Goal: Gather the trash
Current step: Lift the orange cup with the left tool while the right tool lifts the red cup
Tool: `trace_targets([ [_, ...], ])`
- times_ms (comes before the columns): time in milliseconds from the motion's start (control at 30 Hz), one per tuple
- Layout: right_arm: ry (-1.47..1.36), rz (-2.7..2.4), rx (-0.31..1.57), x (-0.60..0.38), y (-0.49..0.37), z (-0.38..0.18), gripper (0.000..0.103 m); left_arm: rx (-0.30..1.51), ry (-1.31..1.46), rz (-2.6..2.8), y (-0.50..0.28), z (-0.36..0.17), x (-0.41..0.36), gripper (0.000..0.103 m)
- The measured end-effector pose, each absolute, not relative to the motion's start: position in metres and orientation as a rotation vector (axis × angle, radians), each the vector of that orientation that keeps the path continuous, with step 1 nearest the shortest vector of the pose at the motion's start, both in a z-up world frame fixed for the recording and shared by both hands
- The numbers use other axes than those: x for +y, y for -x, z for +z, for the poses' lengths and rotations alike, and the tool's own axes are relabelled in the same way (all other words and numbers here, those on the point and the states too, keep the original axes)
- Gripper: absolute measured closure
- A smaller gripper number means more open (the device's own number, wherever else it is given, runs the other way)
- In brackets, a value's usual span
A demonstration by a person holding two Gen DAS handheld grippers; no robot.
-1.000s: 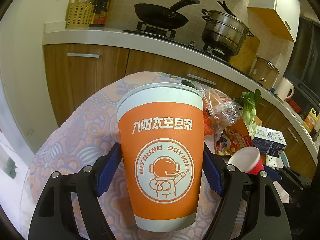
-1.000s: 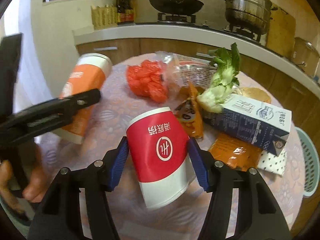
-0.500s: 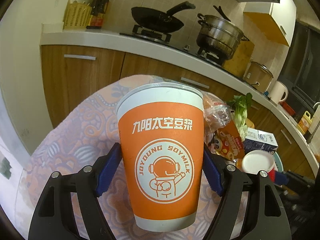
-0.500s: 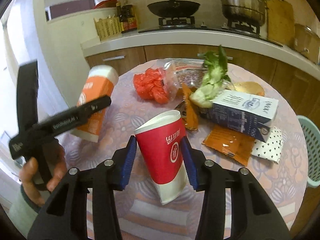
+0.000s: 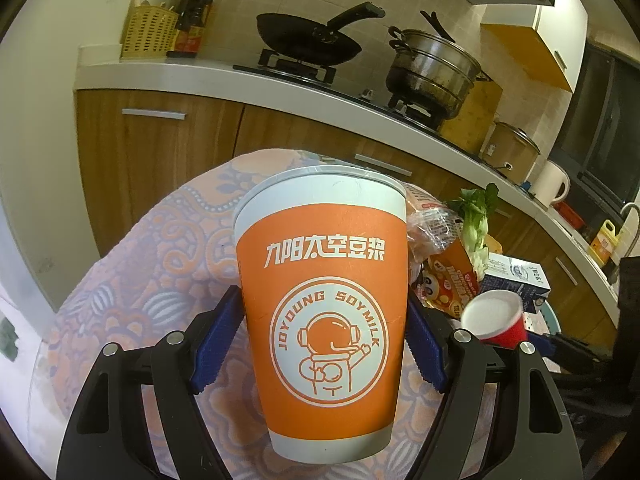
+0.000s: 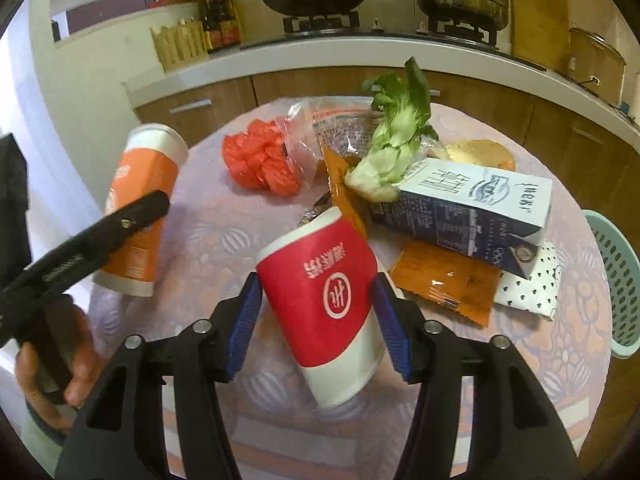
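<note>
An orange and white soymilk cup [image 5: 324, 280] stands upright between the blue pads of my left gripper [image 5: 324, 298], which is shut on its lower half above the patterned table [image 5: 160, 272]. The right wrist view has the same orange cup [image 6: 140, 208] at the left, partly behind a black finger [image 6: 120, 224]. A red and white paper cup [image 6: 328, 280] leans to the left between the pads of my right gripper [image 6: 316, 280]. Both pads touch its sides, and the jaws are opening. The red cup [image 5: 496, 320] also appears at the lower right of the left wrist view.
On the table [image 6: 208, 216] lie a blue milk carton [image 6: 472, 208], an orange snack wrapper [image 6: 444, 280], a red plastic bag [image 6: 264, 164], leafy greens [image 6: 396, 128] and a dotted napkin [image 6: 532, 284]. A teal basket [image 6: 616, 280] sits at the right edge. A hand [image 6: 52, 368] grips the left tool.
The right gripper's jaws narrowed on the red cup, then widened again, and the cup now leans further left. The right view has shifted slightly. The left gripper and orange cup have stayed put.
</note>
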State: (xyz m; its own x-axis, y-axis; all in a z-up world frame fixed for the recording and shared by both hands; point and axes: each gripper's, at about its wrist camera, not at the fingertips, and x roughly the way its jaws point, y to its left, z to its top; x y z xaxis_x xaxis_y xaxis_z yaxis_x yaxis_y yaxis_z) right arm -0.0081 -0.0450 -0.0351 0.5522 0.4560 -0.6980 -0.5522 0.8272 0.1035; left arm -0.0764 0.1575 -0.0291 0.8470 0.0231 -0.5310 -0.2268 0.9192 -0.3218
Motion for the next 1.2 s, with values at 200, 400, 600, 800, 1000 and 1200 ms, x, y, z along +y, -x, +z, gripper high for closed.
trace_targets([
  [200, 0.236, 0.535, 0.767, -0.023, 0.006, -0.042, 0.045, 0.548, 0.389, 0.125, 0.076, -0.029, 0.158, 0.028],
  [400, 0.257, 0.519, 0.783, -0.017, -0.003, -0.048, 0.042, 0.546, 0.391, 0.117, 0.077, -0.030, 0.158, 0.028],
  [600, 0.335, 0.488, 0.761, -0.005, -0.002, -0.054, 0.041, 0.546, 0.402, 0.112, 0.077, -0.031, 0.159, 0.028],
  [800, 0.352, 0.490, 0.773, -0.003, -0.001, -0.055, 0.039, 0.546, 0.402, 0.112, 0.077, -0.031, 0.159, 0.028],
  [1000, 0.370, 0.520, 0.822, 0.006, -0.002, -0.054, 0.031, 0.542, 0.411, 0.112, 0.077, -0.031, 0.160, 0.028],
  [1200, 0.397, 0.534, 0.833, 0.008, 0.005, -0.058, 0.020, 0.542, 0.418, 0.110, 0.077, -0.031, 0.161, 0.028],
])
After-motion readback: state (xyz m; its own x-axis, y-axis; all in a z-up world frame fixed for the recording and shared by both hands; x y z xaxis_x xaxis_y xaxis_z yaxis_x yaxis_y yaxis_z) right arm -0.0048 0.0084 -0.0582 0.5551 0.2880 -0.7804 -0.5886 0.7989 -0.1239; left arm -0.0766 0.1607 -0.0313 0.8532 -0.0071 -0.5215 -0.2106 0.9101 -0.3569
